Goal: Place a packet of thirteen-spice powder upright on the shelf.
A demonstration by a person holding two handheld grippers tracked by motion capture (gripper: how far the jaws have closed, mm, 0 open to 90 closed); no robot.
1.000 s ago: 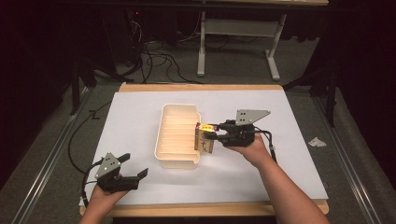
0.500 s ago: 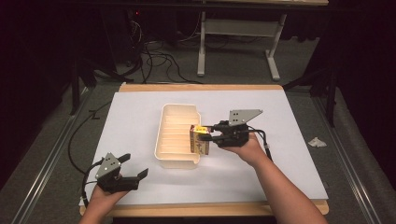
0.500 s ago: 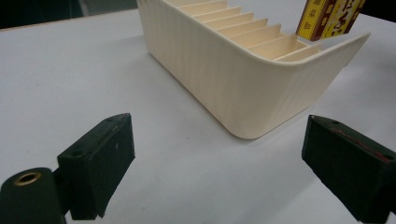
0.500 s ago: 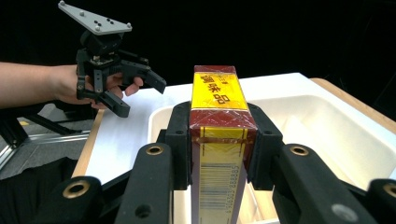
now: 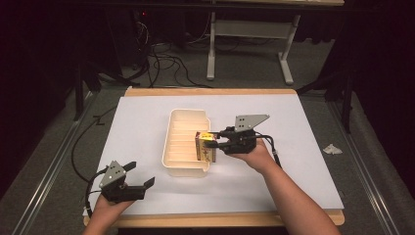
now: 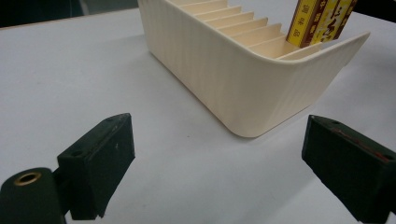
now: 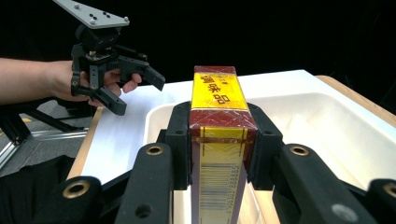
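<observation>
left hand-held gripper (image 5: 139, 177): jaws wide, empty, parked on the white surface (image 5: 293, 147) clear of the work | slotted tray (image 5: 183, 166): mid-surface | right hand-held gripper (image 5: 216, 143): clamps the box (image 5: 205, 146) upright over a near slot, apparently for edge-on filing.

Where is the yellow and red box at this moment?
The box stands between the right gripper jaws, in the near right part of the cream slotted tray, mid-table in the high view.
</observation>
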